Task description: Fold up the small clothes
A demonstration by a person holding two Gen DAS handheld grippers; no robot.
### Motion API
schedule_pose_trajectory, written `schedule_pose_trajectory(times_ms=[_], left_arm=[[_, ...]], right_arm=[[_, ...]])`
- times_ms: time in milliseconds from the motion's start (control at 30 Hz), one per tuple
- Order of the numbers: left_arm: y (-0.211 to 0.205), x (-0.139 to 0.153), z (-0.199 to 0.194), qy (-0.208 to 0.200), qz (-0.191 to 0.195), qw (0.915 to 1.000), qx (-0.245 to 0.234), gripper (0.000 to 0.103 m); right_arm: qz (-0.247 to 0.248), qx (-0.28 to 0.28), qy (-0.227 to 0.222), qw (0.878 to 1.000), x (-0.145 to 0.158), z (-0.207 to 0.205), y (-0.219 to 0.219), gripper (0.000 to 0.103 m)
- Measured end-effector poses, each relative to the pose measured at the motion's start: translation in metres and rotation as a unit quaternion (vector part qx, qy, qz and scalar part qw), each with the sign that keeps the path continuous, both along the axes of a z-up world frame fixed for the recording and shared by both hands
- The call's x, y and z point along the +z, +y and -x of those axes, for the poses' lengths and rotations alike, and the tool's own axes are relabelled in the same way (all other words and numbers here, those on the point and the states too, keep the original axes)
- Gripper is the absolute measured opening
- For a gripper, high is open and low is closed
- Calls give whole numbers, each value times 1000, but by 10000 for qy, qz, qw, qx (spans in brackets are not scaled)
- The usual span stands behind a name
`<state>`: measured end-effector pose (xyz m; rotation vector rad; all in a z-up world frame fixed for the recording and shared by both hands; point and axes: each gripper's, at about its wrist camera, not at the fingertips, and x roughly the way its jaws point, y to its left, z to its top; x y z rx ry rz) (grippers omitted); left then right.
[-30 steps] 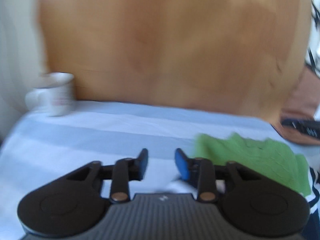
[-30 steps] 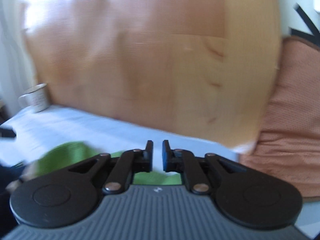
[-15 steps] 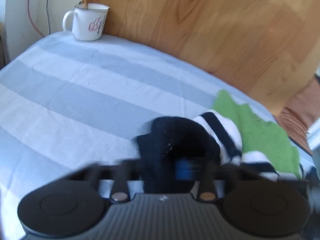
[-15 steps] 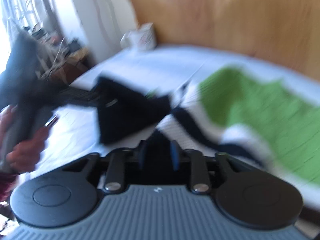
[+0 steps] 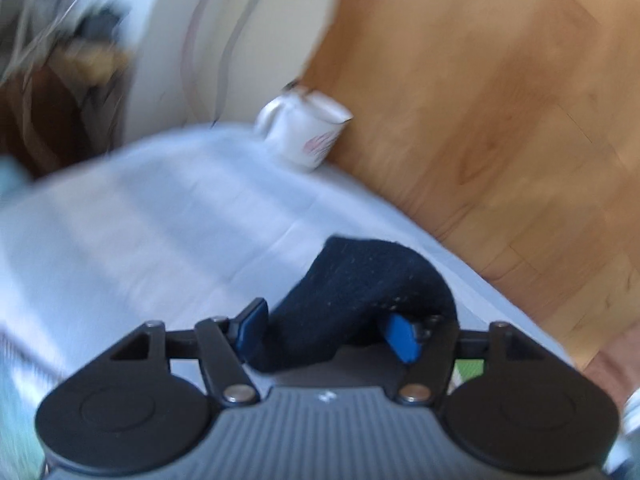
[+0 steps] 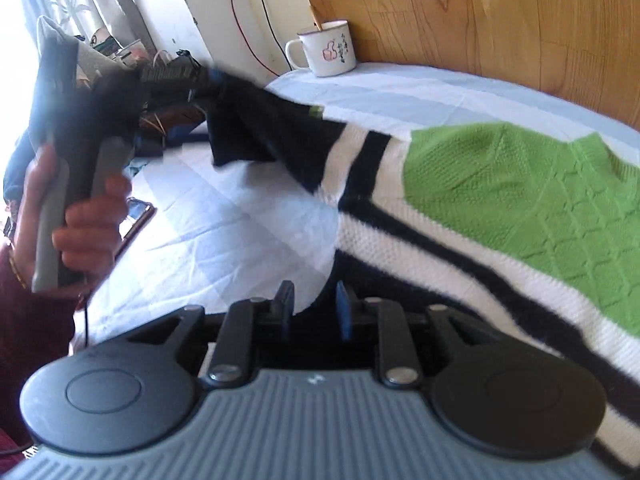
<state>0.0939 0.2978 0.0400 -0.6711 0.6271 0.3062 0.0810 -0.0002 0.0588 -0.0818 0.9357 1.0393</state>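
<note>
A small knitted sweater (image 6: 500, 184), green with white and black stripes, is stretched above the blue-and-white striped bed sheet (image 6: 224, 216). My left gripper (image 5: 326, 330) is shut on the sweater's dark navy hem corner (image 5: 360, 292); it also shows in the right wrist view (image 6: 212, 80), held up by a hand at the left. My right gripper (image 6: 314, 310) is shut on the other black hem corner (image 6: 340, 272), low at the front.
A white enamel mug (image 6: 326, 48) stands on the sheet against the wooden headboard (image 6: 500, 12); it also shows in the left wrist view (image 5: 302, 134). A phone (image 6: 136, 216) lies at the bed's left edge. Cables and clutter sit beyond the bed at the left.
Both grippers have closed on the sweater's dark hem corners and lifted them. The left gripper has moved up and left, pulling the hem taut away from the right gripper.
</note>
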Motion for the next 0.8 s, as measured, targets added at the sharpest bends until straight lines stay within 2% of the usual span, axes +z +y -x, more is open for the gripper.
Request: schedule_pose_trajectory(times_ms=[67,133,233,267,367,467,533,567,633,667,700,733,800], left_arm=[[17,-9,21,-105,572,9978,318,62],[25,-11,43,-302,818,9943,620,62],[27,-5,70,-442,655,9924,943,62],[27,-1,75,-464,615,9923,970,62],[34,6,87,-613,542,9920,967,62],[33,14,99,-653,324,9933,899,62],[32,16,105,-621,235,9939,885,62],[32,16,107,-602,223,9942,865,62],[31,14,108,-554,260,9948,809,62],[31,12,108,-533,289,9951,782,62],[31,10,107,-520,314,9953,751,62],[30,9,106,-520,326,9955,720,62],[29,8,100,-520,280,9961,651,62]], right_arm=[[-55,83,-204,9997,19,-5,6,28],[-116,181,-477,9986,41,-11,21,30],[-157,461,-815,9955,73,-19,57,38],[-218,557,-820,9948,81,-25,73,44],[-388,330,-219,9985,79,-58,128,70],[-178,-188,929,9953,45,-93,174,72],[138,-676,1611,9845,13,-106,195,72],[259,-873,1798,9795,-1,-109,205,71],[293,-937,1943,9760,-18,-108,212,37],[122,-892,2025,9751,-18,-106,211,10],[-184,-880,1980,9761,-7,-101,203,8],[-485,-799,1690,9812,11,-99,198,8],[-1050,-713,649,9898,62,-92,170,8]])
